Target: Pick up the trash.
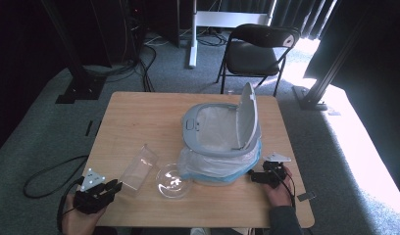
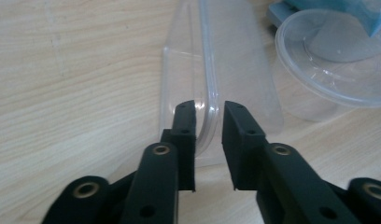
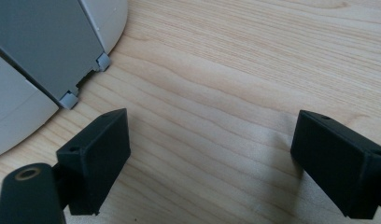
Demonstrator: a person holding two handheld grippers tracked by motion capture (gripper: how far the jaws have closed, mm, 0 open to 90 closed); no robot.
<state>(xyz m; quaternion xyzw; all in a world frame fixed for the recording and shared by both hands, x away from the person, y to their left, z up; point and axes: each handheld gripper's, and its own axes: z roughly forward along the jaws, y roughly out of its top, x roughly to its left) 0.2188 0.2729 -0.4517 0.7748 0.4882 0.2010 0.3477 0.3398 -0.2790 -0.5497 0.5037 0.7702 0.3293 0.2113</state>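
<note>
**A:** What is nearest to me, on my left?

**B:** My left tongs [image 1: 111, 186] sit at the near left edge of the surface [image 1: 139, 117], held in a hand. In the left gripper view their two black jaws stand a little apart, one on each side of the rim of a clear plastic tray [image 2: 216, 79]. The near end of that rim passes through the gap. The left jaw lies against or just beside it; the right jaw shows a sliver of space. I cannot tell whether the pads press on it.

**A:** And how does the tray lie?

**B:** It runs away from the tongs, long side pointing up the surface, tilted on its edge. Just to its right is a clear round bowl [image 1: 172, 180], close beside it.

**A:** My right side?

**B:** My right tongs [image 1: 253, 177] rest at the near right, jaws wide apart with bare wood between them, holding nothing. Their tips point at the base of a grey bin [image 1: 215, 132], near it but apart.

**A:** Farther off?

**B:** The bin stands mid-surface, lid [image 1: 248, 115] raised upright, a pale liner bag [image 1: 208, 166] bulging around its lower body. Beyond the surface a black folding chair [image 1: 257, 51] stands on the carpet.
</note>
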